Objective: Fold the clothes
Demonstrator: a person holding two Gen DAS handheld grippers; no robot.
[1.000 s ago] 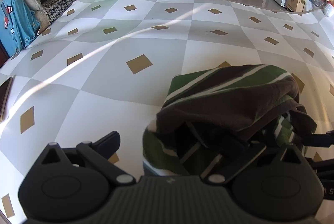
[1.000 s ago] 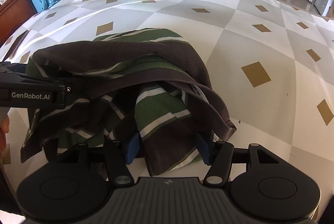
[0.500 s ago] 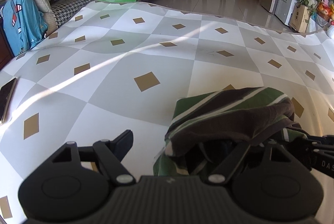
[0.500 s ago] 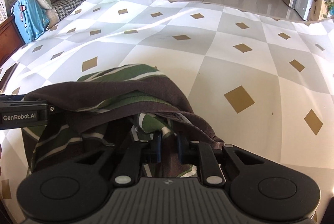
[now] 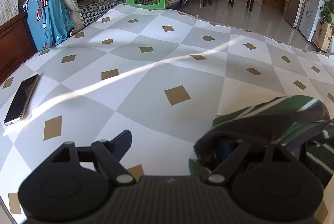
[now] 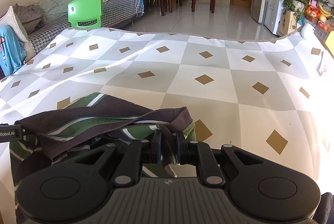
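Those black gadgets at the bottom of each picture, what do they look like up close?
Both are matte black plastic. The right gripper has a ribbed grey-black body, two rounded housings with circular discs, angled link arms on silver pivot pins, and jaws lined with blue pads. The left gripper looks the same; its side, seen in the right view, carries white lettering ending "Robot.AI". No cables or sleeves show.

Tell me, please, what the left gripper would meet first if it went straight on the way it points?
Probably the bare cloth. The left gripper points down at the checked cover just left of the striped garment, which drapes only over its right finger. Depth is hard to judge.
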